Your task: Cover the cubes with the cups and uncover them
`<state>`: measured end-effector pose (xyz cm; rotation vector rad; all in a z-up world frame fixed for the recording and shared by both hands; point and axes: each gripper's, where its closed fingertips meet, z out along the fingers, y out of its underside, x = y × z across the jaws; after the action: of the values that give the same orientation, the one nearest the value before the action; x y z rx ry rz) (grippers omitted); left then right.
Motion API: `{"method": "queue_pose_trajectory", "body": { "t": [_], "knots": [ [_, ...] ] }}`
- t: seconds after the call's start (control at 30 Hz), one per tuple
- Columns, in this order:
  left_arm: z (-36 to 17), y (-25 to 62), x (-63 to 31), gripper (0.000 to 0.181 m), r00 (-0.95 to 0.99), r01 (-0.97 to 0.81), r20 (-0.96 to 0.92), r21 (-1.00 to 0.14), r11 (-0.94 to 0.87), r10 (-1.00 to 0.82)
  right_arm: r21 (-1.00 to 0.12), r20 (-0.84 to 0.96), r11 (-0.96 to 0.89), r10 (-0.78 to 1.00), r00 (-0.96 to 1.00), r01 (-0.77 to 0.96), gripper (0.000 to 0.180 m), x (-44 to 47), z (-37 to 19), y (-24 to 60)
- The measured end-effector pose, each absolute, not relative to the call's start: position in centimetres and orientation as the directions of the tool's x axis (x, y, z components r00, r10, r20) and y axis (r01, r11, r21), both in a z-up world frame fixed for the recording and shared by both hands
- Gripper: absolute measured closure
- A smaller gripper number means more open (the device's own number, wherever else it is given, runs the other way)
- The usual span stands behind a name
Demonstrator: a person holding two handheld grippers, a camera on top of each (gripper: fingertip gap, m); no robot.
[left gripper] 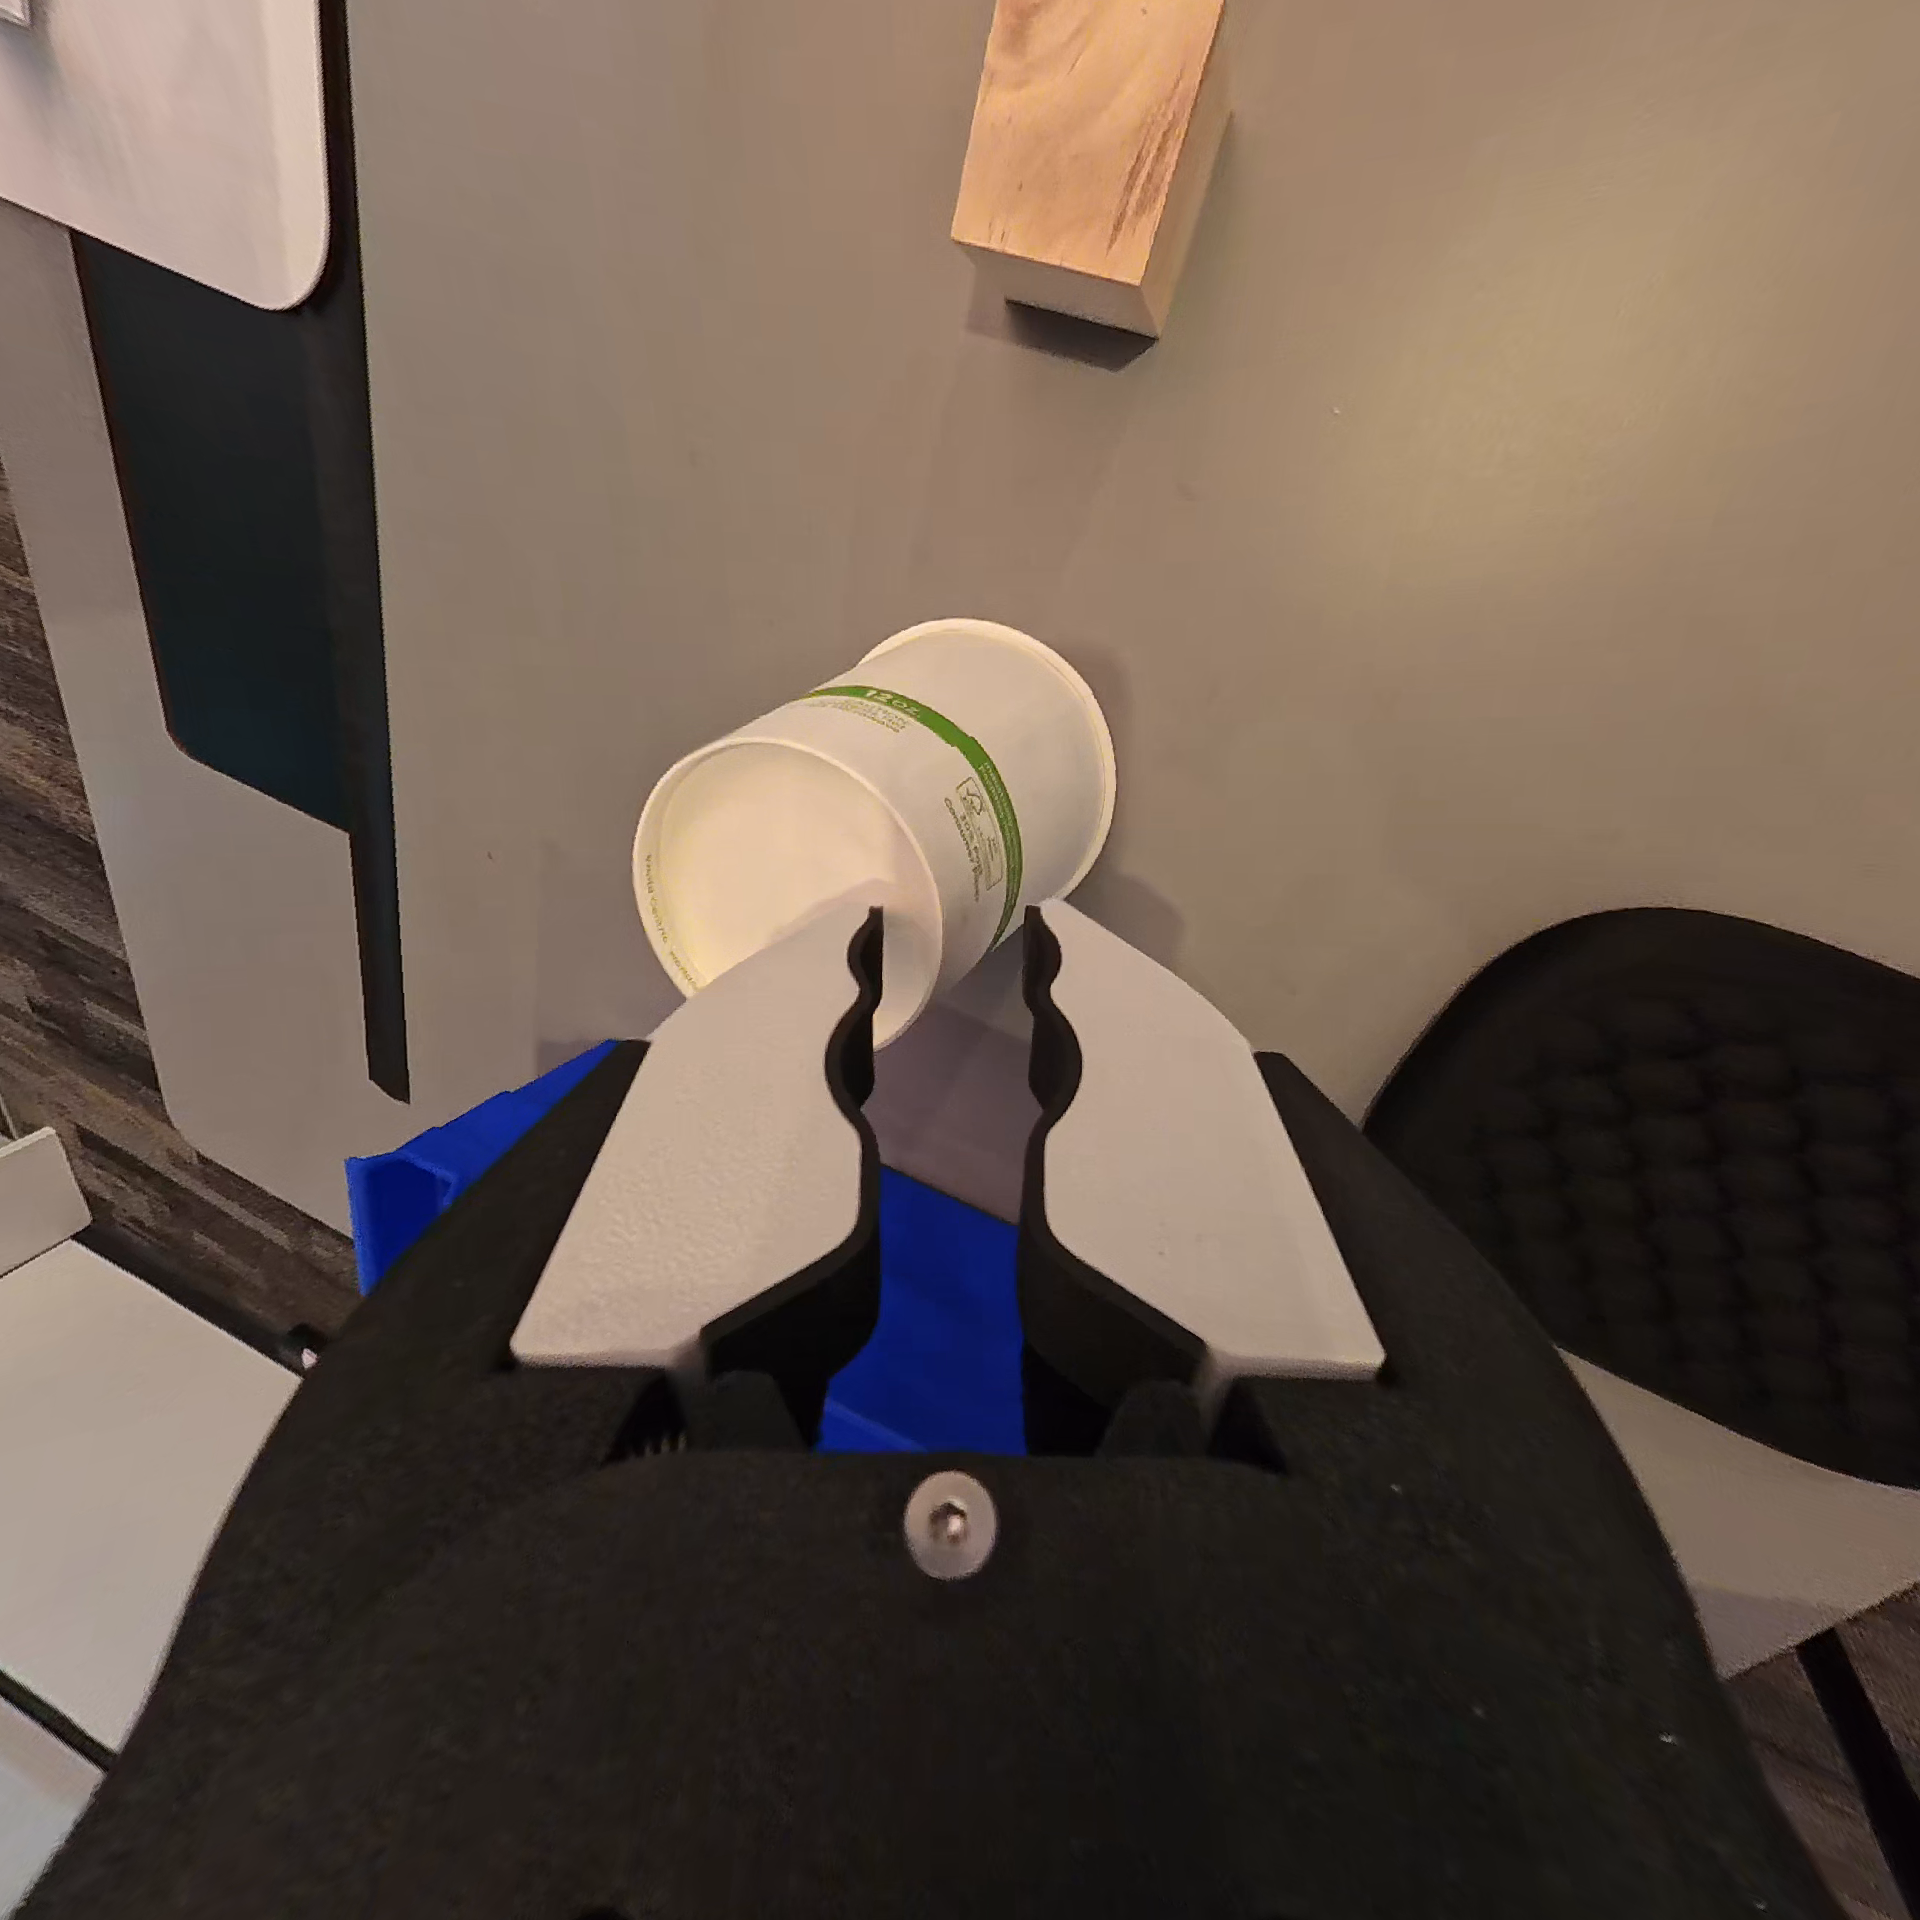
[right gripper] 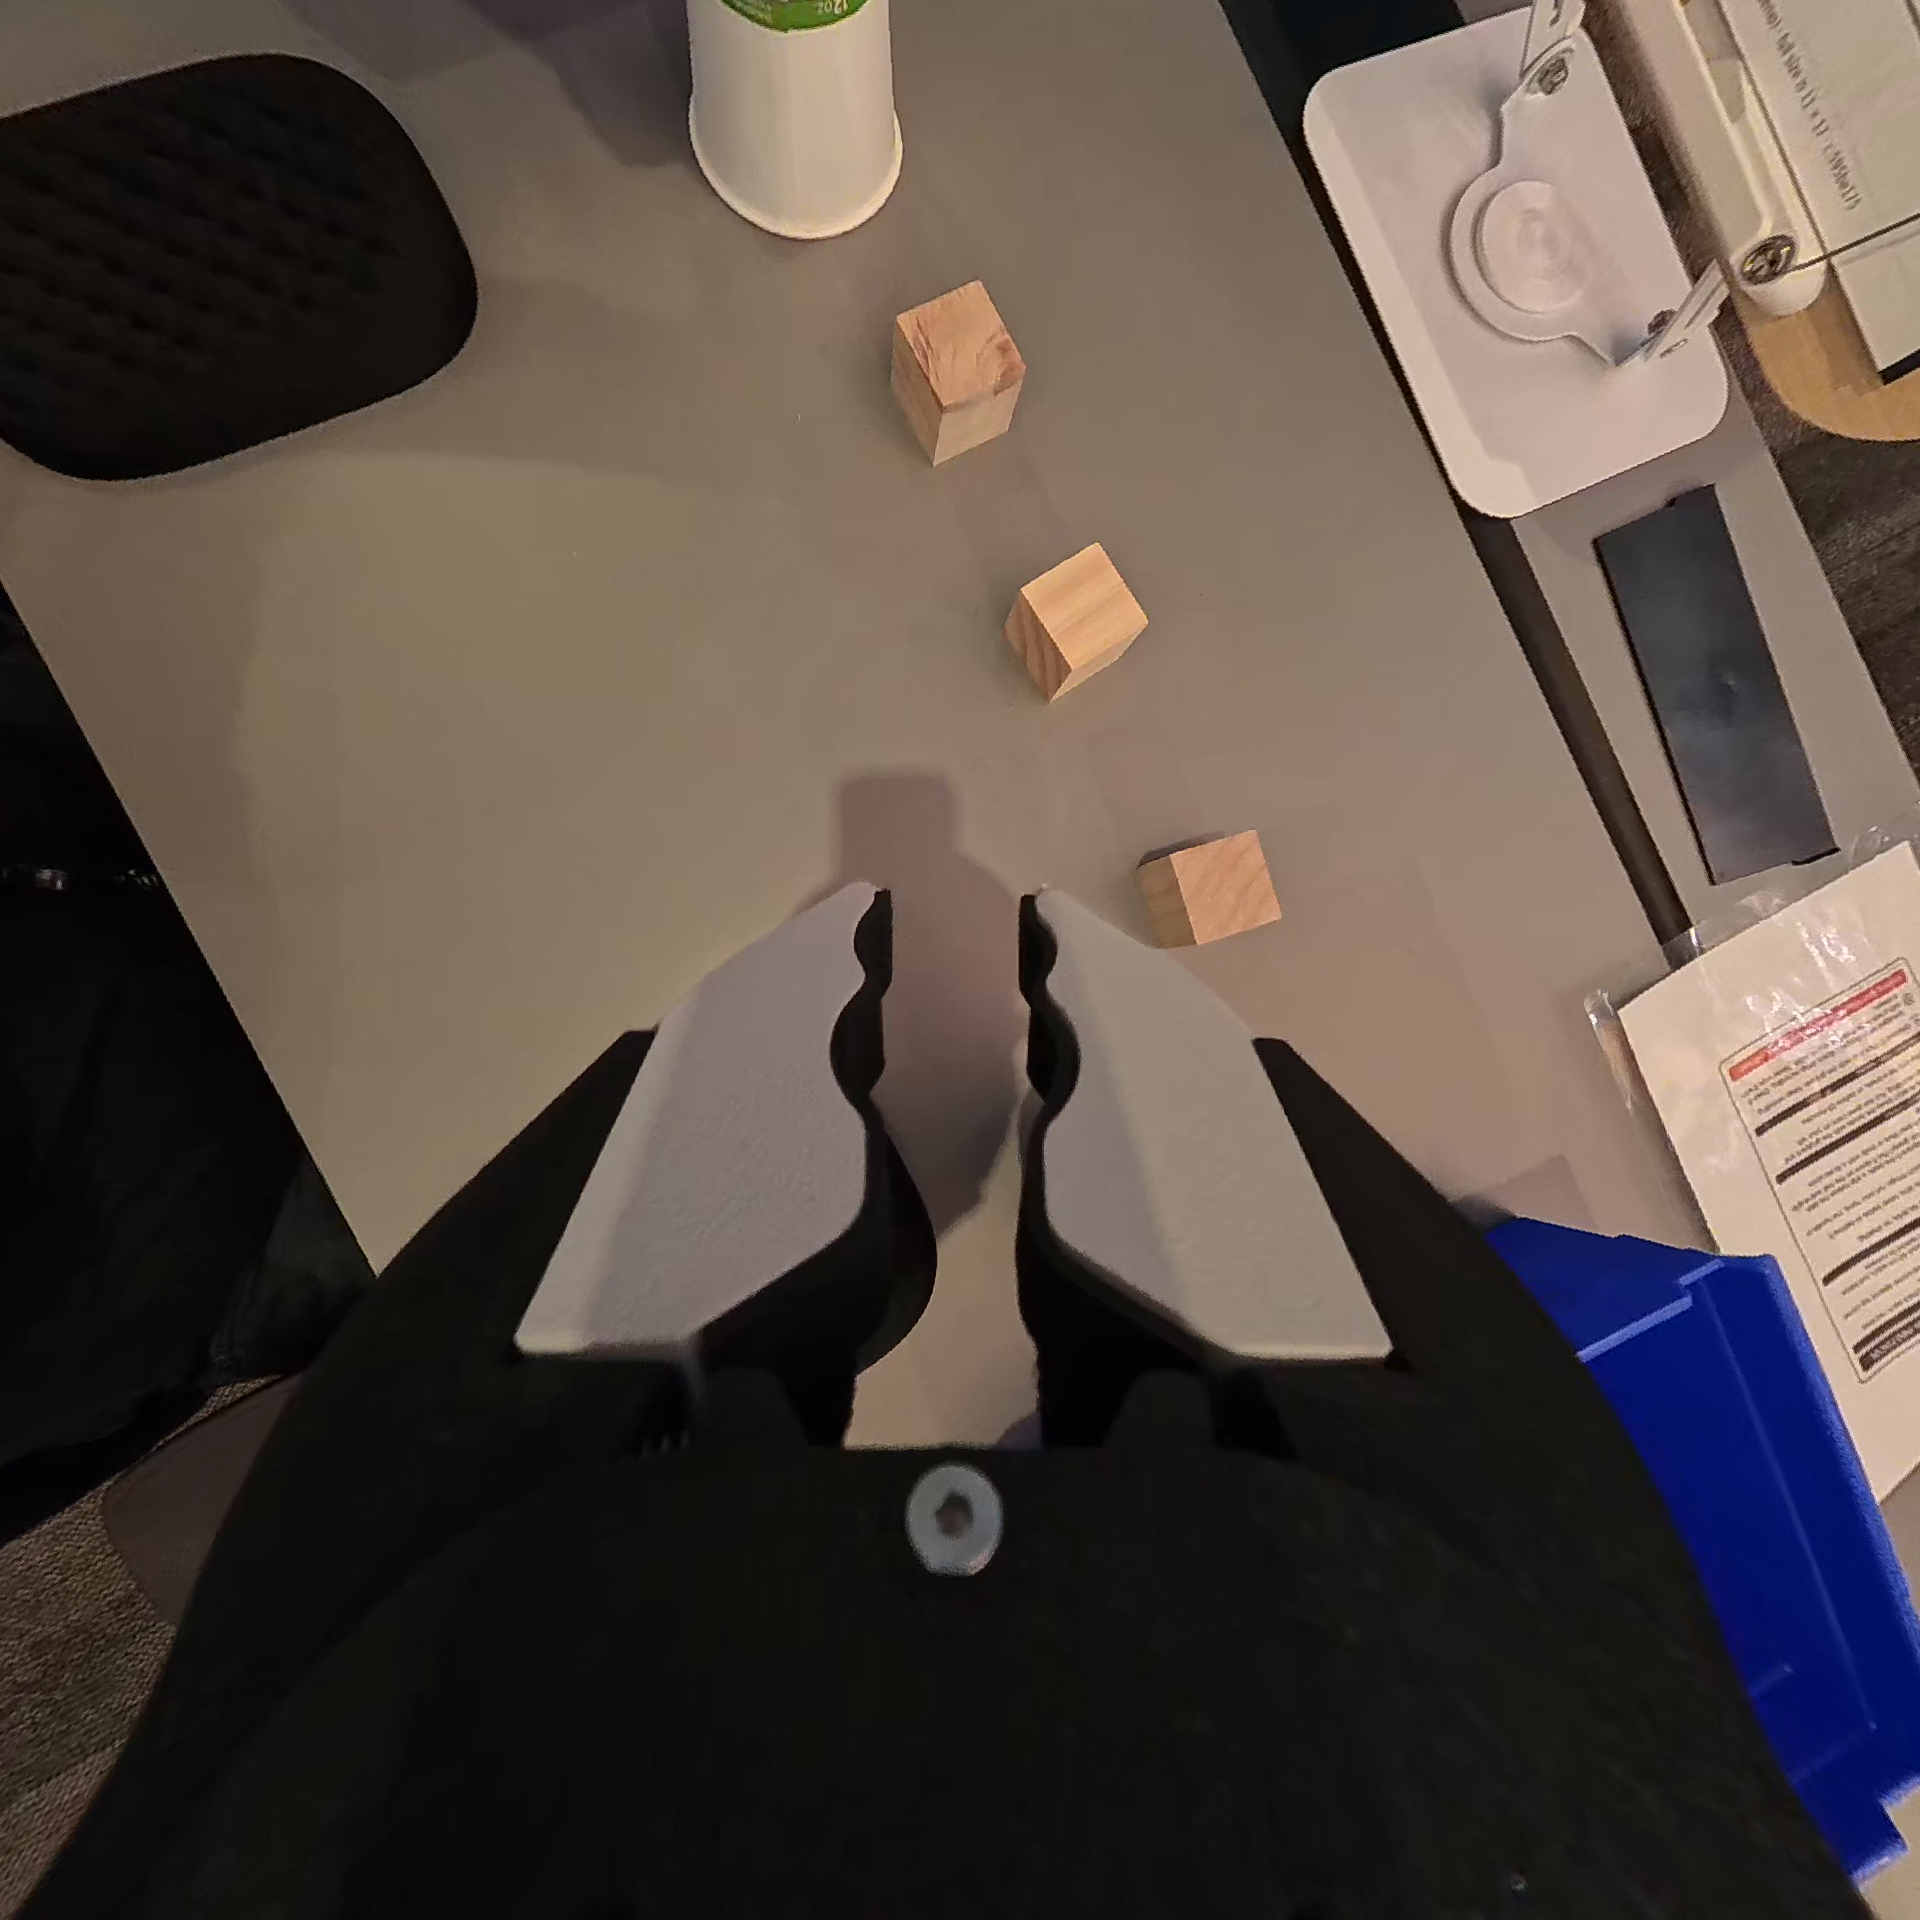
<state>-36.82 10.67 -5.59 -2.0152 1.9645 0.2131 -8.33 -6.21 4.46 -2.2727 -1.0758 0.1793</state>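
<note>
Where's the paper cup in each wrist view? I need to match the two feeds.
Left wrist view: the paper cup sits mid-frame, upside down on the table, just ahead of the left gripper.
Right wrist view: the paper cup is at the top edge, cropped, beyond the three cubes.
Shared landmark: the black chair seat.

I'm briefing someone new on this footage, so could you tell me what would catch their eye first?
Probably the white paper cup with a green band, standing upside down on the grey table just beyond the open left gripper. Next, three uncovered wooden cubes running in a line ahead of the open, empty right gripper, with a black mesh chair seat at the table's edge.
</note>
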Motion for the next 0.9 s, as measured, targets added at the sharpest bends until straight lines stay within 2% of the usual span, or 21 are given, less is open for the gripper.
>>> {"method": "queue_pose_trajectory", "body": {
  "t": [0.2, 0.57, 0.9],
  "knots": [
    [-5.7, 10.9, -36.7, 0.157, 0.045, -0.992, -0.342, -0.129, 0.0, -0.939, -0.582, 0.119, -0.485, 0.744, 0.658, 0.653, 0.159, -8.0, 4.3, -6.5],
    [-5.3, 10.8, -36.9, 0.176, 0.012, -0.993, -0.347, -0.118, 0.031, -0.938, -0.582, 0.102, -0.486, 0.752, 0.651, 0.652, 0.16, -8.0, 4.3, -6.5],
    [-3.5, 10.7, -36.9, 0.177, 0.048, -0.984, -0.306, -0.18, 0.009, -0.951, -0.585, 0.077, -0.505, 0.745, 0.663, 0.635, 0.16, -7.2, 4.0, -6.4]
  ]
}}
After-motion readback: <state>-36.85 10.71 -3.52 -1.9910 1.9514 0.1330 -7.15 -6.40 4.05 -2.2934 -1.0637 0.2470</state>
